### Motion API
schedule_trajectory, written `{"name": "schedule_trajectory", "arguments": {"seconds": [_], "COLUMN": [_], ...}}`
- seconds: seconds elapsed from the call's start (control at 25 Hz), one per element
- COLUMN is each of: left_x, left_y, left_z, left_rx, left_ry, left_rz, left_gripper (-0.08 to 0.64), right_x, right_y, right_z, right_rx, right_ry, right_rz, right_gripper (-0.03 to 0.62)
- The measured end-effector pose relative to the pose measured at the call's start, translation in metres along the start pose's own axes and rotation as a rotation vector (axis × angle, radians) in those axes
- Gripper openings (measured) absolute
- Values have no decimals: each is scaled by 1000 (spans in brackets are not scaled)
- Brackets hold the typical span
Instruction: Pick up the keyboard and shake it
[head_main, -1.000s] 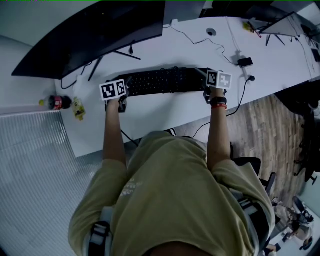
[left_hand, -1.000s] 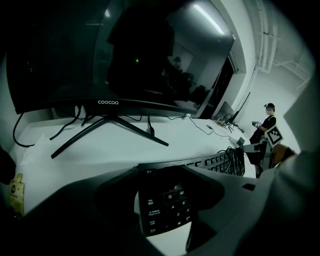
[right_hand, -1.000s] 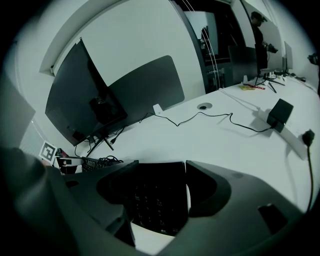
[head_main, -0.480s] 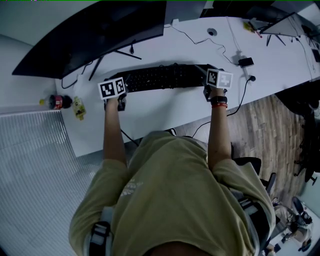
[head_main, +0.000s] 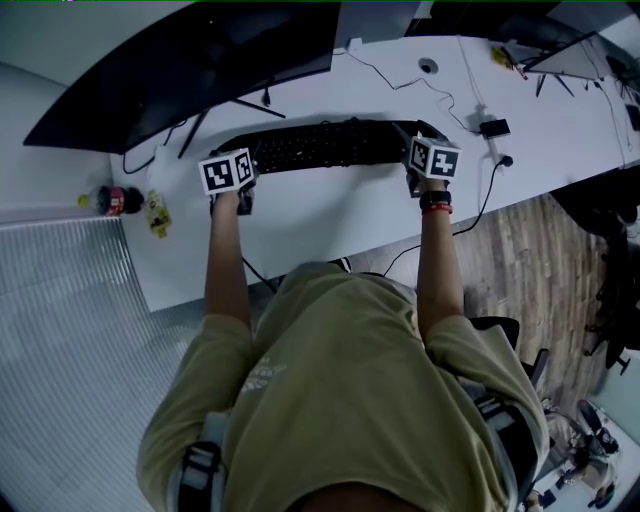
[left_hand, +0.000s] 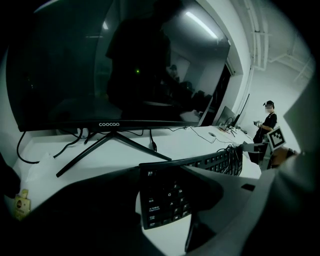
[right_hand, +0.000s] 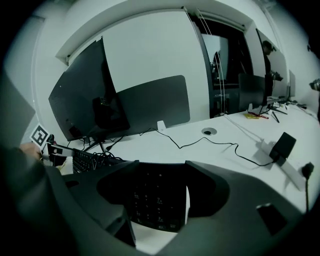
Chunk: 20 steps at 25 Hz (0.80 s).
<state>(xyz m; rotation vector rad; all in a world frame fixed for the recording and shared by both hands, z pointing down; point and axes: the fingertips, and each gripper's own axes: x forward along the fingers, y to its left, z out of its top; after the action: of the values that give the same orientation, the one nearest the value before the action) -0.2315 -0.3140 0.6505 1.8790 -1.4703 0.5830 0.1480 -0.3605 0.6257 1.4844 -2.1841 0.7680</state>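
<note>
At my twelve o'clock, just off the desk, the keyboard has risen toward the monitor, its ends clamped at eleven by my left hand-held gripper, whose jaws have just been tightening, and at one by my right hand-held gripper, so I judge shaking can start.

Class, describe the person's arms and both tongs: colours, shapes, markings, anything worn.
The left tongs and right tongs have dark grey, broad curved jaws. Each carries a white cube printed with black square markers. Arms are bare below an olive short-sleeved T-shirt; the right wrist wears a black-and-red band.
</note>
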Motion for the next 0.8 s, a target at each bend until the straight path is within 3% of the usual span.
{"name": "schedule_trajectory", "arguments": {"seconds": [0.2, 0.44, 0.8], "left_x": [1, -4, -22], "left_y": [0, 2, -2], "left_z": [9, 26, 16], "left_rx": [25, 61, 124], "left_ry": [-40, -134, -281], "left_rz": [-3, 5, 25], "left_gripper": [250, 250, 249], "right_x": [3, -1, -14], "right_y": [-2, 3, 11], "right_z": [5, 23, 10], "right_rx": [-6, -34, -73], "right_ry": [-6, -99, -189], "right_rz": [2, -2, 9], "right_gripper": [287, 288, 288]}}
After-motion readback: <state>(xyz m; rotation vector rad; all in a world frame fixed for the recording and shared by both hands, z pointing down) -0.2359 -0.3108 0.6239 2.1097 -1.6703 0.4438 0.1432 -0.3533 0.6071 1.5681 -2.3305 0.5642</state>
